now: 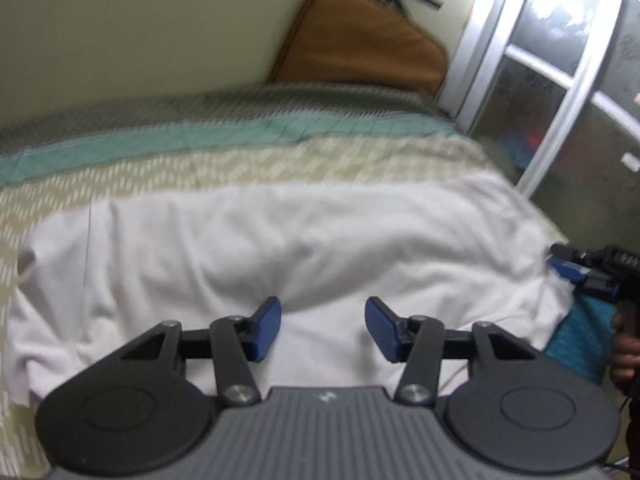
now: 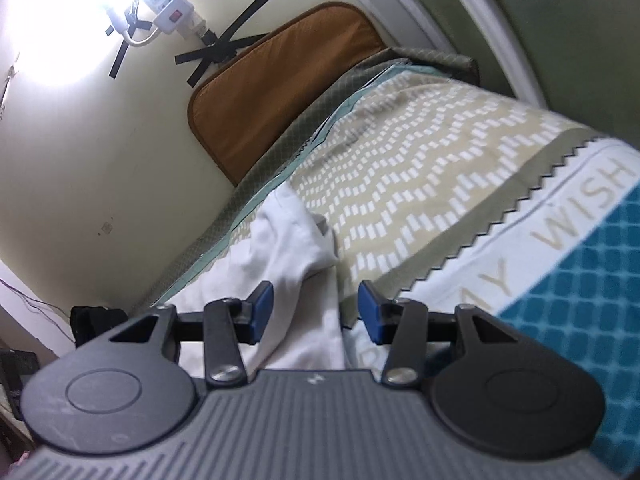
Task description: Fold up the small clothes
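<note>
A white garment [image 1: 280, 248] lies spread and rumpled across the bed, its long side running left to right. My left gripper [image 1: 323, 326] hovers over its near middle, jaws open, blue pads [image 1: 266, 328] apart and nothing pinched between them. At the garment's right end, my right gripper shows in the left wrist view as a black tool with a blue pad [image 1: 566, 268], held by a hand [image 1: 624, 344]. In the right wrist view the right gripper [image 2: 314, 312] is open over the garment's edge [image 2: 296, 248]. Cloth lies below the gap and is not clamped.
The bed carries a beige zigzag bedspread [image 2: 420, 168] with a teal band [image 1: 160, 144]. A teal checked blanket [image 2: 592, 280] with lettering lies at the near right. A brown cushion [image 1: 360, 40] leans on the wall. A metal-framed glass door [image 1: 560, 92] stands right of the bed. A power strip [image 2: 172, 8] is taped to the wall.
</note>
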Motion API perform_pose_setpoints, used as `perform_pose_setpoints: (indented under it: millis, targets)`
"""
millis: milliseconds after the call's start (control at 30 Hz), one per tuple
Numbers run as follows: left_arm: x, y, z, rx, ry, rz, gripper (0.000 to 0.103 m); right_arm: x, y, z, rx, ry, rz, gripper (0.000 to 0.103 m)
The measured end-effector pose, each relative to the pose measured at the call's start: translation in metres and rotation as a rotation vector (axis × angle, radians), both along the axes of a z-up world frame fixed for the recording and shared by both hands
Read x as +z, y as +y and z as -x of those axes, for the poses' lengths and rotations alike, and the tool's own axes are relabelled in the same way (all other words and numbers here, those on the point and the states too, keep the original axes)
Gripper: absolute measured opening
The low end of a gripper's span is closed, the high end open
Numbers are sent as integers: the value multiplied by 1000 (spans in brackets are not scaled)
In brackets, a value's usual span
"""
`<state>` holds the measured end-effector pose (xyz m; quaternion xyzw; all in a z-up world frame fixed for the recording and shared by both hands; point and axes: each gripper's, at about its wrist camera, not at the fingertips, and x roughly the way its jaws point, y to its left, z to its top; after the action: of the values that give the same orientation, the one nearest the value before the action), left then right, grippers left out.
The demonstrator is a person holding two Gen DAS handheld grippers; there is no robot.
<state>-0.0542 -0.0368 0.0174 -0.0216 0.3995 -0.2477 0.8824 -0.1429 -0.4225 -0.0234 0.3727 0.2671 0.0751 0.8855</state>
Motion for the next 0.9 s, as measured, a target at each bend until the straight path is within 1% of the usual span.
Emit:
perform_pose_setpoints:
  millis: [33,67,100,133,200,267,333,400,433,500,533,567,633,700,800,900]
  targets:
    - [-1,1,3,4,-25,-4,39,-1,1,-3,4,-9,-8,50]
    - [-2,1,5,4,-37,-13,37,-2,3,-5,6,-17,-19,50]
    - [-3,0,7,10,-49,-28,36,-3,4,-7,8,-18,-23,46]
    - [-3,-2,9,13,-65,-48,34,-4,6,-8,22,-9,-21,33]
    - [-5,-8,11,13,-91,-75,34,-9,13,-15,53,31,-37,13]
    - [-4,-9,13,10,-97,-90,34,-2,20,-16,66,20,-37,11]
    - [-2,-6,11,11,-73,-76,34,14,27,-11,101,-29,-54,11]
    - [5,1,8,2,-38,-21,35,36,36,-8,139,-74,-56,11]
    - [10,8,8,0,-38,21,36,49,44,-8,165,-99,-44,11]
    - [26,28,12,22,-79,97,41,72,64,-9,230,-144,-14,11]
    - [35,40,15,42,-106,129,46,81,76,-11,263,-161,-4,11]
    - [42,54,18,66,-130,157,49,91,90,-14,304,-178,8,11]
    - [52,84,24,122,-162,198,50,106,123,-21,386,-201,38,11]
    - [57,114,30,184,-178,226,51,114,160,-31,467,-204,69,11]
    - [55,153,39,266,-184,258,53,117,216,-49,588,-187,107,11]
    - [50,182,47,323,-175,268,54,114,270,-67,699,-167,126,10]
